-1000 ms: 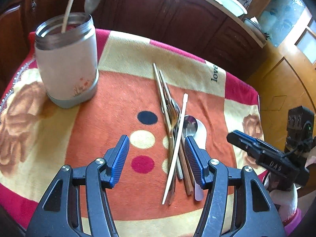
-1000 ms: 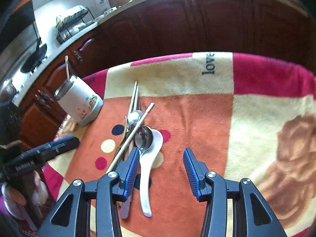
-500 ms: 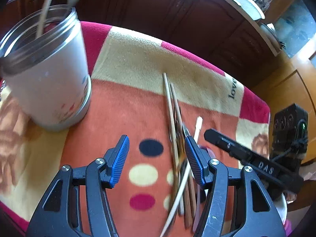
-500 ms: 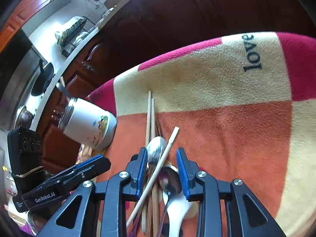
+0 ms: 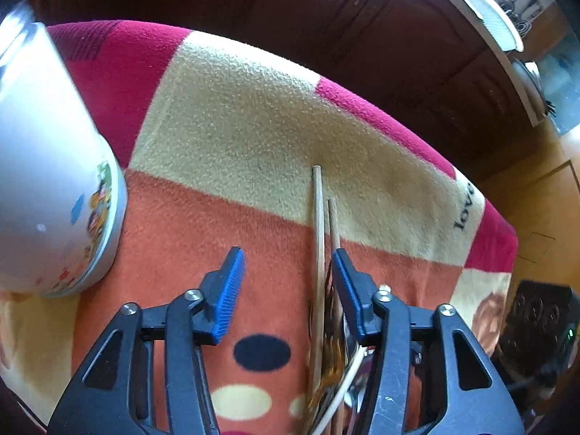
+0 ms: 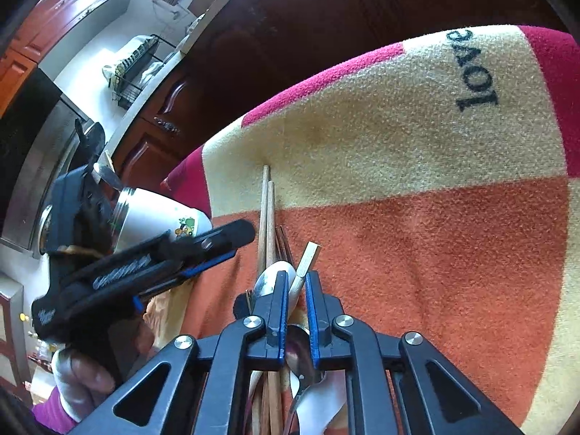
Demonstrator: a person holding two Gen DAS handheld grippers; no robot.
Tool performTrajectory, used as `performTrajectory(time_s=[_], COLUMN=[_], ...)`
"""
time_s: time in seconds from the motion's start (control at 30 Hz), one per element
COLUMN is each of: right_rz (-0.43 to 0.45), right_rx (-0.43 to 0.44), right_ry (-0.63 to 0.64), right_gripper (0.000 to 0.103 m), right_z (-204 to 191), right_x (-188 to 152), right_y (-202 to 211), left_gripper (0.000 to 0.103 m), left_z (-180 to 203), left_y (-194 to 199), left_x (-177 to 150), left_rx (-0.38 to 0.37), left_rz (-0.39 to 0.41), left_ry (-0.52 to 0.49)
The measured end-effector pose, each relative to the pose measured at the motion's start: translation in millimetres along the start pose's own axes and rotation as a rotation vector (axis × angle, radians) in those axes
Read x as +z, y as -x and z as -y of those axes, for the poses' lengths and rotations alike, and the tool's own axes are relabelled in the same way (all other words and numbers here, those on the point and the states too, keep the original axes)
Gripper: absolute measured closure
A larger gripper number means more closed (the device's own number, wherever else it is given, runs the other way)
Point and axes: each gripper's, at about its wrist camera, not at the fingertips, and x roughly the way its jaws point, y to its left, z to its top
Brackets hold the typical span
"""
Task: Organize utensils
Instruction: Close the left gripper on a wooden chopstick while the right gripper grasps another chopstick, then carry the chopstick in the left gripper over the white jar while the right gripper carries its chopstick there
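A heap of utensils lies on the patterned blanket (image 5: 235,127): two wooden chopsticks (image 5: 318,217) (image 6: 266,210), a pale chopstick (image 6: 306,264), a metal spoon (image 6: 270,279), a fork (image 6: 282,239) and a white ceramic spoon (image 6: 315,402). My left gripper (image 5: 287,253) hangs low over the wooden chopsticks. Its jaws are closing, with the sticks lying beside the right pad (image 5: 348,286) and the left pad well apart from them. My right gripper (image 6: 297,279) is closing, its pads pinching the pale chopstick. The white jar (image 5: 47,181) (image 6: 159,217) stands at the left.
In the right wrist view the left gripper (image 6: 217,243) and the hand (image 6: 83,373) holding it fill the lower left. Dark wooden cabinets (image 5: 326,18) stand behind the blanket's far edge. A dish rack (image 6: 134,69) sits on the counter.
Both grippers came lower and nearer the heap. The right jaws narrowed from wide apart to pinching the pale chopstick. The left jaws narrowed around the wooden chopsticks.
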Motion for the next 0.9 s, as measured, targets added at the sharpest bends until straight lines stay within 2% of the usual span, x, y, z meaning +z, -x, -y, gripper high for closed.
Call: performTrajectory(time_s=[0.27,0.5,0.67,0.73,0.8,0.9], right_rz=[-0.015,-0.017,-0.012,-0.001,0.004,0.022], right_rx=[0.009,0.015,0.022,0.03,0.035,0.041], right_ry=[0.008,-0.008,0.007,0.021,0.032,0.052], right_gripper=[0.094,0.094,0.094,0.094,0.095,0.095], right_z=[-0.7,1.5,1.1,-1.7,-4.8,-11.6], right_x=[4.4,8.4,8.9,8.2,6.9,3.3], right_y=[-3.4,-9.7,-11.6,-9.6,-7.7,0.0], left_gripper=[0.064,0.065,0.065,0.075,0.097,0.098], left_z=[-1.9,-2.8,4.9,7.6,7.0,4.8], left_y=[-4.0,-8.8,-13.2,-14.9,-17.7,-14.4], left_x=[7.4,10.4,15.1,19.3,20.4,16.5], left_rx=[0.005,0.006,0.029,0.028,-0.021,-0.035], left_rz=[-0.015,-0.027,-0.027,-0.028,-0.043,-0.041], left_ry=[0.005,0.025,-0.01,-0.01,-0.007,-0.011])
